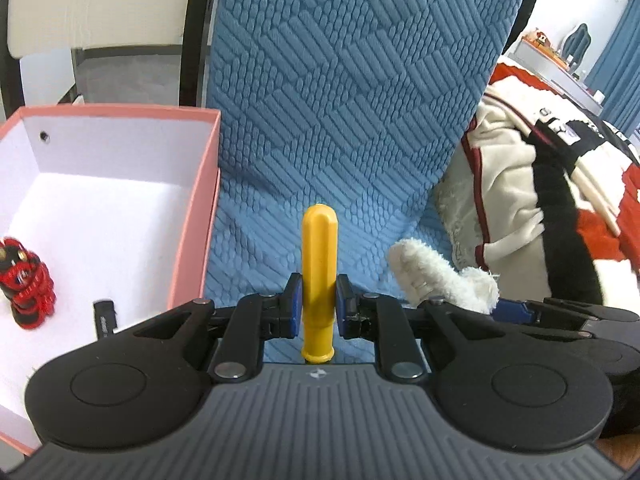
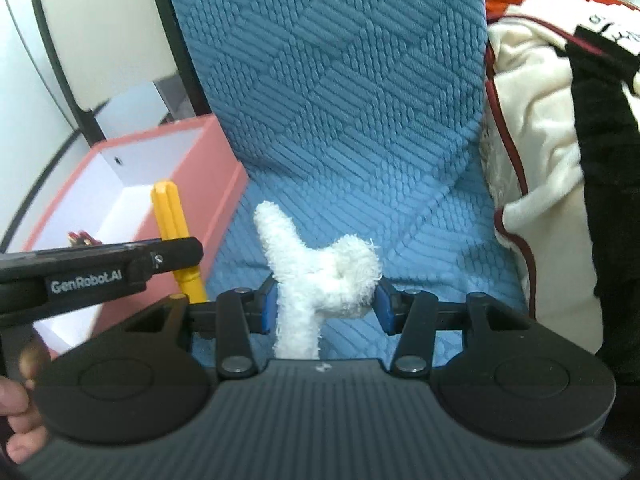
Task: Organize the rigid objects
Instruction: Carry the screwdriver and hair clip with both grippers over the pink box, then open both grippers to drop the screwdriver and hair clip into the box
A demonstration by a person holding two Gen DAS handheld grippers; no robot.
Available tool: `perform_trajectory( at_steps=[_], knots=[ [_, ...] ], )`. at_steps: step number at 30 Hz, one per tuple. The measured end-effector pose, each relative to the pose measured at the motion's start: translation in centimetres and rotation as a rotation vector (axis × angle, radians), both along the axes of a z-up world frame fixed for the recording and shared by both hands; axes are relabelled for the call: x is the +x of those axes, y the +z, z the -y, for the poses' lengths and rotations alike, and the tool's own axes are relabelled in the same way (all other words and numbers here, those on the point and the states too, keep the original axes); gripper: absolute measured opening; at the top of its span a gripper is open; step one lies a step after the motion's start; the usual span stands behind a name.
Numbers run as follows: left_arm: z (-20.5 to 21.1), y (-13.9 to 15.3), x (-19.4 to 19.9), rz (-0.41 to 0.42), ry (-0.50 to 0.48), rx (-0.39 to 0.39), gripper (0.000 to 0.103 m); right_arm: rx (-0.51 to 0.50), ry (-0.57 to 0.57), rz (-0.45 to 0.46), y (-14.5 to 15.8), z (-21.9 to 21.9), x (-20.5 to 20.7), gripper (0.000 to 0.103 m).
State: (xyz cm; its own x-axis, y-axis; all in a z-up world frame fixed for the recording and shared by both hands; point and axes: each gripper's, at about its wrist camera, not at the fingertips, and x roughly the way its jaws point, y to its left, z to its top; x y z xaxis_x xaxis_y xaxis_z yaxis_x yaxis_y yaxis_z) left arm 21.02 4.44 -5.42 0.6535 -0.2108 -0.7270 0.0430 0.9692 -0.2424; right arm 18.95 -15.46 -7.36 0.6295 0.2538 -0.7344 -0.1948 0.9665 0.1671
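My left gripper [image 1: 319,304] is shut on a yellow plastic tube [image 1: 319,264], held upright above the blue quilted seat [image 1: 340,120]. The tube also shows in the right wrist view [image 2: 170,216], beside the left gripper's arm [image 2: 100,268]. My right gripper [image 2: 326,300] is shut on a white fluffy knotted piece [image 2: 320,276], which also shows in the left wrist view [image 1: 436,276] just right of the left gripper. A pink box [image 1: 196,208] with a white inside stands to the left and holds a red and black toy [image 1: 26,280] and a small black object [image 1: 105,316].
A pile of cream, red and black fleece clothing [image 1: 540,200] lies on the right of the seat; it also shows in the right wrist view [image 2: 552,140]. A black chair frame [image 1: 196,32] and white wall panel stand behind the box. The pink box [image 2: 224,168] sits left of the seat.
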Motion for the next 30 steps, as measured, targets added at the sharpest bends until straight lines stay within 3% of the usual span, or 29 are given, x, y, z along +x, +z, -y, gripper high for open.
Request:
perform_trajectory(
  at_steps=[10, 21, 26, 30],
  knots=[
    [-2.9, 6.7, 0.7, 0.044, -0.014, 0.027, 0.020, -0.013, 0.070, 0.075, 5.8, -3.7, 0.7, 0.050],
    [-11.6, 12.3, -1.0, 0.081, 0.071, 0.027, 0.020, -0.008, 0.195, 0.150, 11.9, -11.9, 1.0, 0.050],
    [-15.5, 12.9, -2.3, 0.066, 0.104, 0.056, 0.020, 0.014, 0.258, 0.139, 12.6, -16.5, 0.9, 0.050],
    [-18.3, 11.3, -2.6, 0.011, 0.137, 0.032, 0.020, 0.001, 0.288, 0.107, 11.3, -19.4, 0.9, 0.050]
  ],
)
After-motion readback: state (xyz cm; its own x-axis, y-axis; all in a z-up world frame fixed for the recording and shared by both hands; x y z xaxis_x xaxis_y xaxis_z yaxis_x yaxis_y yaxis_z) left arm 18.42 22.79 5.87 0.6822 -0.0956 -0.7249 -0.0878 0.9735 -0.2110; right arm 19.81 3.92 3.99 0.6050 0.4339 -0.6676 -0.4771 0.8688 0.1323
